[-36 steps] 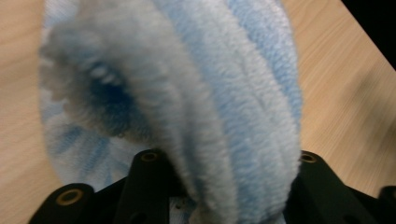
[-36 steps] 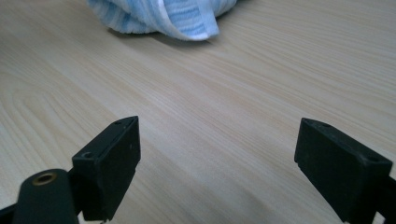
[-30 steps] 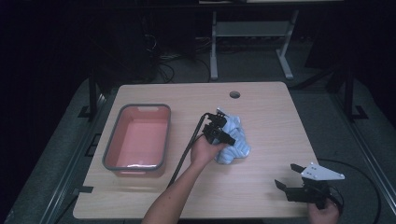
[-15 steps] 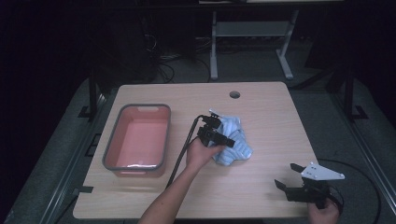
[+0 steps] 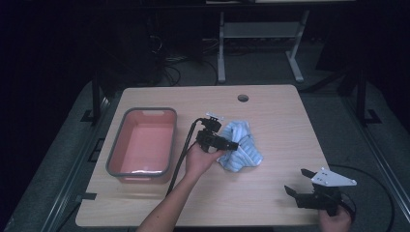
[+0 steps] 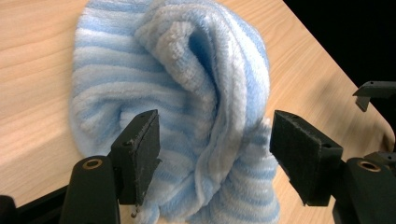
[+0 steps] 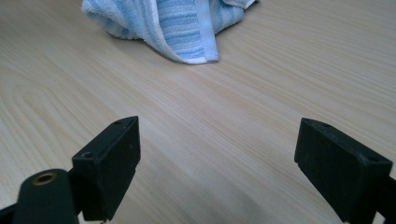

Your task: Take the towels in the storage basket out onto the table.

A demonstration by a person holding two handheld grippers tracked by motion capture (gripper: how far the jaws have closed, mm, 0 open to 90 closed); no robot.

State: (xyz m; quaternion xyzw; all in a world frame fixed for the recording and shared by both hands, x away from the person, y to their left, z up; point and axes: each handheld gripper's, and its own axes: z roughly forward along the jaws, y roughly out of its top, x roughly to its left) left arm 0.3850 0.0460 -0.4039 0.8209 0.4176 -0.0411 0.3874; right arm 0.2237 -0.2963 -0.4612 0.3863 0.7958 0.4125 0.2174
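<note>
- Towel (image 6: 187, 116) sits bunched between the left gripper's (image 6: 212, 149) jaws, which have just been opening; the pads stand apart on either side of a raised fold and do not press it.
- From where I stand that reads as a release: the striped blue cloth rests on the table (image 5: 270, 106) by its own weight, crumpled near the middle, just right of the tub (image 5: 141, 142).
- Left hand (image 5: 200, 159) hovers at the towel's near-left edge, gripper pointing across it toward the right side of the table.
- Tub is pink inside with a grey rim and stands apart from the towel, nothing in it that I can see.
- Right gripper (image 5: 302, 186) waits at the near right corner, well away from the cloth, its jaws spread wide over bare wood with nothing between them; its own view looks toward the towel's hanging corner (image 7: 196, 46).
- My guess at the step: the cloth is set down and let go, perhaps for a regrip.
- Next move calls for the left jaws to clear the fold without snagging the loops, or to pick a cleaner edge; the right gripper would have to travel in toward that loose corner to help.
</note>
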